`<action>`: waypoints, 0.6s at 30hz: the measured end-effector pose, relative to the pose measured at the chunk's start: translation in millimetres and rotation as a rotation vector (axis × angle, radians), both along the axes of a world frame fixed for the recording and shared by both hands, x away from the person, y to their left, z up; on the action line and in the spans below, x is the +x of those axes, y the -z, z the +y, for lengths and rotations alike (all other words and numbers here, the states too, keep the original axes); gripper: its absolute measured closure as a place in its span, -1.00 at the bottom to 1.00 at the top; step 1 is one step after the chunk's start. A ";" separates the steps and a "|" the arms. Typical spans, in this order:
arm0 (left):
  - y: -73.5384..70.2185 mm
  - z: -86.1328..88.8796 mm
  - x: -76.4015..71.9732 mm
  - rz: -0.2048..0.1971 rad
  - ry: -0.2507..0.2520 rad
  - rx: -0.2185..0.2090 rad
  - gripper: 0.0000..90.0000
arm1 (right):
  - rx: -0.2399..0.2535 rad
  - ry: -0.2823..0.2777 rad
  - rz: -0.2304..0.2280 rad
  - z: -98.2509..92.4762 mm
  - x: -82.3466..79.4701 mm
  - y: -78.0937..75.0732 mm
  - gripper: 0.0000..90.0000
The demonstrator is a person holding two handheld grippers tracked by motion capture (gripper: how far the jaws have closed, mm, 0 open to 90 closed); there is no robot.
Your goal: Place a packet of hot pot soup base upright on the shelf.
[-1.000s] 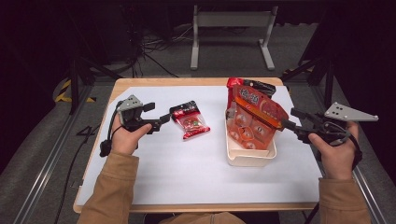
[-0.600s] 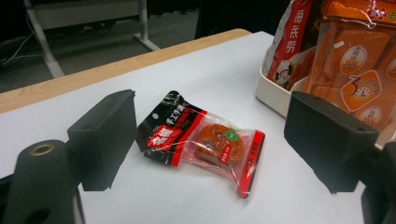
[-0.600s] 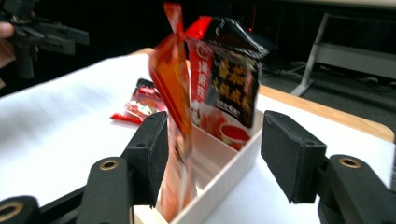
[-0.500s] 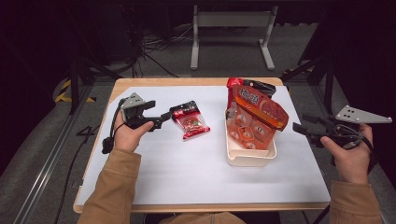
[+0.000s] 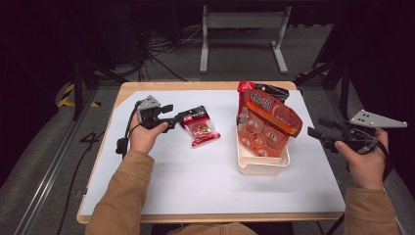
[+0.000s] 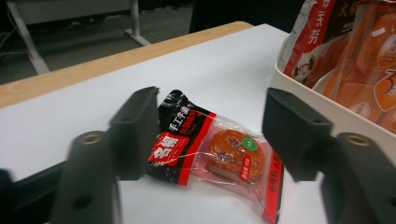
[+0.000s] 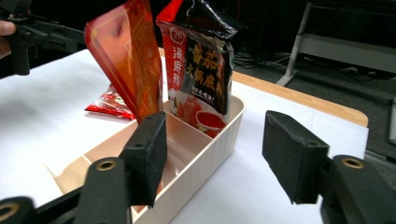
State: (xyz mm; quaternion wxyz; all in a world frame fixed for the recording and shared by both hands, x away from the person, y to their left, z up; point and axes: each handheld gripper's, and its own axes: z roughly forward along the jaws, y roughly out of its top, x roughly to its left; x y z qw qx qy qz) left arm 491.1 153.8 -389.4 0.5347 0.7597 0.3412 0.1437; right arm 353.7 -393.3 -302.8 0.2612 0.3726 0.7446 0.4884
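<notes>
Left gripper view is telling most of the story here: the left gripper is sitting low over the small red snack packet, with one jaw at the packet's black-printed end and the other off past its far edge, by the bin; the jaws have just been closing in, but the pads aren't pressing on anything yet, so it's open around the packet rather than gripping it. The packet is lying flat on the white table cover, just left of the cream bin and apart from it.

High view is showing the same thing from above, the left gripper reaching in at the packet from the left; the right gripper is hanging off to the right of the bin with its jaws open and nothing between them (looks like it's just waiting).

The bin is already holding a big orange pouch and a dark sauce bag standing on end.

So I'm reading this as the pick-up step; next it's going to need the jaws squeezing the rest of the way onto the thin, slippery wrapper, then a lift over the bin wall into whatever room is left.
</notes>
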 end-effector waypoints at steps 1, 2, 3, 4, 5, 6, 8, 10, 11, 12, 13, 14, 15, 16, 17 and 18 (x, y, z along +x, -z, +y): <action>2.0 -0.6 2.1 0.006 -0.005 -0.001 0.01 | -0.007 0.002 0.000 0.1 0.2 0.3 -0.03; 4.5 -1.6 4.8 0.008 -0.014 0.008 0.05 | -0.009 0.002 0.002 0.2 0.6 0.9 -0.03; 6.4 -2.4 7.1 0.010 -0.022 0.022 0.07 | -0.008 -0.002 0.004 0.0 1.3 1.8 -0.01; 8.3 -3.6 9.0 0.019 -0.026 0.029 0.08 | -0.009 0.000 0.007 0.3 1.8 2.6 -0.01; 10.1 -4.2 11.2 0.022 -0.033 0.041 0.09 | -0.014 -0.002 0.008 0.5 2.6 3.5 0.00; 11.8 -4.8 12.7 0.030 -0.035 0.042 0.09 | -0.014 -0.002 0.011 0.8 3.2 4.3 0.00; 15.8 -5.1 17.9 0.043 -0.045 0.062 0.10 | -0.015 -0.004 0.013 1.5 4.3 5.9 0.01; 19.9 -6.1 23.0 0.062 -0.059 0.075 0.11 | -0.025 -0.005 0.013 2.5 5.0 7.5 0.02; 21.0 -6.3 25.0 0.062 -0.060 0.083 0.11 | -0.028 -0.005 0.018 3.3 5.1 9.0 0.02; 22.8 -7.0 27.3 0.066 -0.066 0.087 0.10 | -0.028 -0.005 0.020 3.4 5.2 9.7 0.02; 24.7 -7.2 29.8 0.064 -0.073 0.092 0.09 | -0.030 -0.006 0.019 3.3 5.6 11.0 0.03; 27.0 -7.1 32.3 0.067 -0.082 0.091 0.09 | -0.029 -0.004 0.023 3.4 5.6 11.9 0.03; 29.8 -6.4 35.0 0.074 -0.088 0.084 0.08 | -0.033 -0.004 0.023 2.9 5.9 12.9 0.03; 33.6 -5.7 37.9 0.092 -0.093 0.069 0.07 | -0.032 -0.002 0.026 2.8 5.8 13.6 0.03; 35.9 -5.1 39.5 0.103 -0.095 0.065 0.07 | -0.034 0.001 0.028 2.3 5.7 14.3 0.04; 39.0 -4.6 41.8 0.110 -0.101 0.070 0.07 | -0.037 0.002 0.028 1.9 5.6 14.6 0.04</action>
